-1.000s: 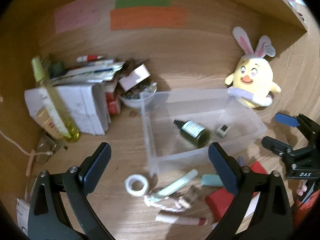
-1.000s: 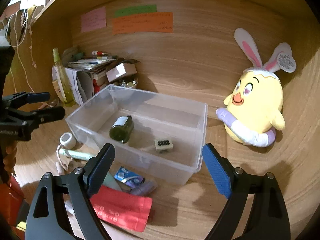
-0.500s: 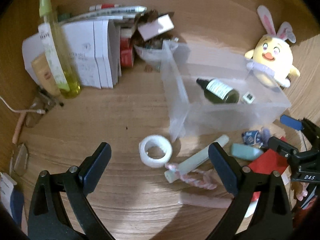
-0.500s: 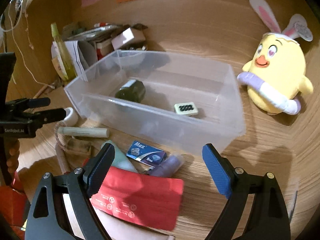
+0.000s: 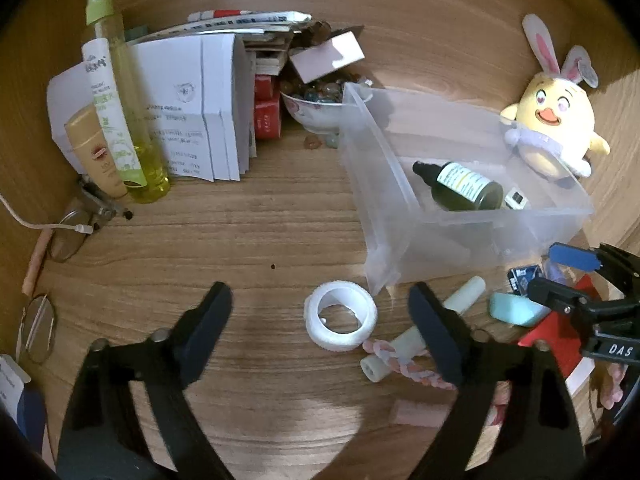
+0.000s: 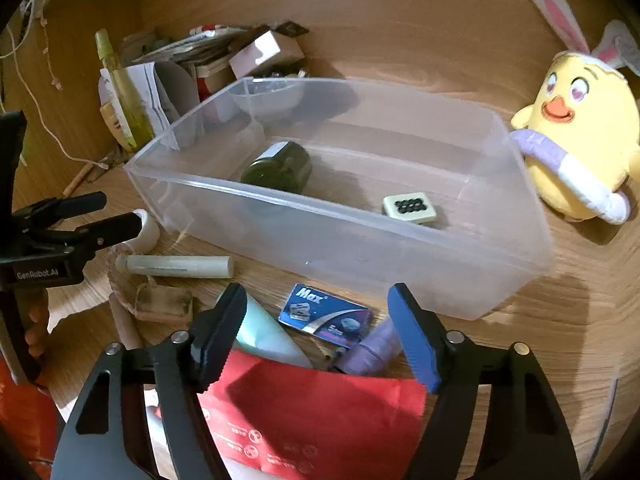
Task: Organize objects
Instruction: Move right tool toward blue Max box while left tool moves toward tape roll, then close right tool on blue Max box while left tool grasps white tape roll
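Note:
A white tape roll (image 5: 340,320) lies on the wooden desk between the fingers of my left gripper (image 5: 320,312), whose jaws are closing without touching it. My right gripper (image 6: 318,304) is also closing, with a small blue "Max" box (image 6: 326,314) between its fingers, pads clear of it. A mint tube (image 6: 268,336), a purple item (image 6: 376,348) and a red pouch (image 6: 320,412) lie close by. Behind them the clear plastic bin (image 6: 360,236) holds a dark green bottle (image 6: 280,168) and a small dotted tile (image 6: 408,208). A pale green stick (image 5: 424,332) lies beside the tape.
A yellow plush chick (image 5: 552,128) leans by the bin's far right. At the back left stand papers and boxes (image 5: 200,112), a yellow spray bottle (image 5: 120,112) and a bowl of stones (image 5: 316,100). Glasses (image 5: 68,232) and a cable lie at left.
Both grippers have sunk toward the desk and tipped downward, and their jaws have narrowed. The tape roll now sits between the left fingers, the blue box between the right.

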The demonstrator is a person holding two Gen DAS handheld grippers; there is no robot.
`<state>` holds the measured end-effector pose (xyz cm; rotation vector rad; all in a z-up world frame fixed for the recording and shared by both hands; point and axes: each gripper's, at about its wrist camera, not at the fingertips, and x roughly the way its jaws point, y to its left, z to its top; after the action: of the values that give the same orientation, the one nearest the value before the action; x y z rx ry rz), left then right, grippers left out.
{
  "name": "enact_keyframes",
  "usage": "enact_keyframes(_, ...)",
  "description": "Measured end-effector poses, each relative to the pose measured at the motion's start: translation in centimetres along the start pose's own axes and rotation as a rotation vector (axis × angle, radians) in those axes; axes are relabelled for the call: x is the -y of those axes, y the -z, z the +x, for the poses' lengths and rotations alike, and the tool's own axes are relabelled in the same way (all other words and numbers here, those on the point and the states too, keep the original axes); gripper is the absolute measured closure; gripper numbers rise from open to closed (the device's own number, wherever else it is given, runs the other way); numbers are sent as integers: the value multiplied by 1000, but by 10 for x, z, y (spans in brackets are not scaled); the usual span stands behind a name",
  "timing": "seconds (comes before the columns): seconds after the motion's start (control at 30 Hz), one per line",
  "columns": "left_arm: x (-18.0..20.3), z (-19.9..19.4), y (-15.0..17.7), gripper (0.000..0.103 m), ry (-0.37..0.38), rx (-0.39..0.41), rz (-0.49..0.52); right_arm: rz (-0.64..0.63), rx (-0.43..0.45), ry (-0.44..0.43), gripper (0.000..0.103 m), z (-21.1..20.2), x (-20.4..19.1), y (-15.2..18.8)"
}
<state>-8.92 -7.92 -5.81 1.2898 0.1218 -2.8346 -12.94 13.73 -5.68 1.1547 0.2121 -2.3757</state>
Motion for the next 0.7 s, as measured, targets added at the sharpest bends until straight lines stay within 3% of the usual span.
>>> enact_keyframes(0.07, 1, 4, 2, 20, 0, -5, 3, 26, -17, -32, 39, 5, 1, 0)
enact_keyframes(0.17, 3, 8, 4, 27, -11, -10, 13, 45, -31, 0, 39, 11, 2, 2)
enact_keyframes(0.33, 7, 9, 6, 28, -1, -9, 31, 51, -54, 2, 39, 16, -1, 3)
enact_keyframes(0.53, 2, 14, 4, 45, 37, -37, 3, 128, -69, -6, 39, 18, 10, 10)
enact_keyframes(0.67, -2, 16, 5, 61, 62, -53, -17, 103, -61, 33, 40, 19, 4, 12)
enact_keyframes(0.7, -2, 15, 5, 63, 58, -47, -16, 89, -57, 39, 44, 20, 2, 12)
